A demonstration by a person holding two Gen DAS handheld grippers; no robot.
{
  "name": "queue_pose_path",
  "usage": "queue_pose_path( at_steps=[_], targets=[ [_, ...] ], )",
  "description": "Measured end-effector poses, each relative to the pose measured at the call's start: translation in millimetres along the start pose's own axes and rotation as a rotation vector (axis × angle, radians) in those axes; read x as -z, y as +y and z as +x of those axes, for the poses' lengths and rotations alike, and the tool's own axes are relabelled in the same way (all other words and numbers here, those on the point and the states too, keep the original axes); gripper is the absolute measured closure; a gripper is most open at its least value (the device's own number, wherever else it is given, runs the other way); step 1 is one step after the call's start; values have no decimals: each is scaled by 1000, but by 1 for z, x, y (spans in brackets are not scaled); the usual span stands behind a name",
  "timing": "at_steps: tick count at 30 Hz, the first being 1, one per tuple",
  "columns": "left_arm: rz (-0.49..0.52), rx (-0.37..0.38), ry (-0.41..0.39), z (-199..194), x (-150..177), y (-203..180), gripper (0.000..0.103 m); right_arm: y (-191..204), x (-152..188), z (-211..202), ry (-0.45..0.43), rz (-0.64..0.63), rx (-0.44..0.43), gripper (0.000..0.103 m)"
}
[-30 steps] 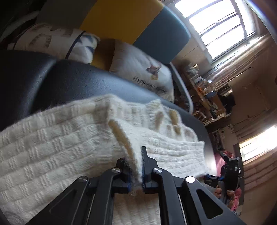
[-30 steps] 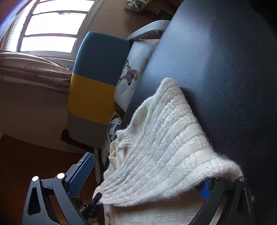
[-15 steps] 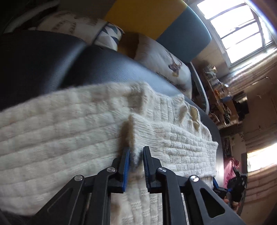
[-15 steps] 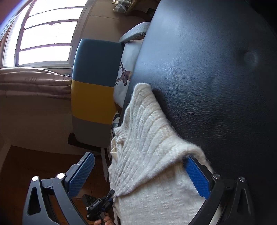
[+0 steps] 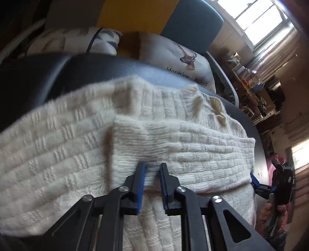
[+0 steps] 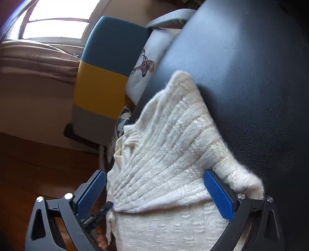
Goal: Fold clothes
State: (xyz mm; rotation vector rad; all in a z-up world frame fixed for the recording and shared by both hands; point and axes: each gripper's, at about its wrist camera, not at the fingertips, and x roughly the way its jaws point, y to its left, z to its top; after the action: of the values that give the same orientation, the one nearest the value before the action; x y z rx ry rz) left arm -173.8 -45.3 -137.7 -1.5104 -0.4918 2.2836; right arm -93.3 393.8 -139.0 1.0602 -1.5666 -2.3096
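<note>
1. Pointing steeply down, the left gripper has its two blue-padded jaws standing narrowly apart and closing; the folded edge of the one cream knit sweater lies at their tips and sweater knit shows through the gap, but whether the pads press it I cannot tell.
2. The right gripper tilts more gently downward with its two jaws spread wide; the sweater lies between them; the right-hand pad touches the fluffy folded corner, while the left-hand pad stands just beside the sweater's edge, not pinching.
3. One sweater in all, lying folded over on the black leather seat; a doubled top layer lies across the lower layer, and the ribbed collar sits at the sweater's far edge.
4. Beyond the sweater, two cushions: one white cushion printed with a deer's head and the words "Happiness ticket"; one patterned cushion with blue triangles, left of the first.
5. Behind the cushions, one chair back in three colour blocks: teal, yellow, grey.
6. At the sweater's right edge in the left wrist view, the right gripper's blue tip meets the fabric; a person's hand wraps its handle, fingers curled.
7. In the right wrist view, below the sweater's left edge, part of the left gripper's body shows with fingertips under it.
8. One bright window far beyond the sweater; a cluttered shelf to its right, its contents too small to tell.
</note>
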Motion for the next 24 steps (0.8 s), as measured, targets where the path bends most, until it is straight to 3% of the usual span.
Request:
queue_pose_path(
  at_steps=[3,9,16,19,24],
  targets=[
    [-18,8,-6,-6,-2,0,89,1,-3,-5,26,-17,-14,1],
    [86,84,-44,-13,-10,-45,86,31,-33,-12,8,-103,-43,1],
    [231,150,-20,14,-19,-112,86,47,-76,7,-10,-124,55,1],
    [368,206,11,26,-29,-160,86,58,-68,-2,11,-224,70,1],
    [572,310,109,62,-45,-228,80,66,-28,-8,187,-444,101,1]
  ],
)
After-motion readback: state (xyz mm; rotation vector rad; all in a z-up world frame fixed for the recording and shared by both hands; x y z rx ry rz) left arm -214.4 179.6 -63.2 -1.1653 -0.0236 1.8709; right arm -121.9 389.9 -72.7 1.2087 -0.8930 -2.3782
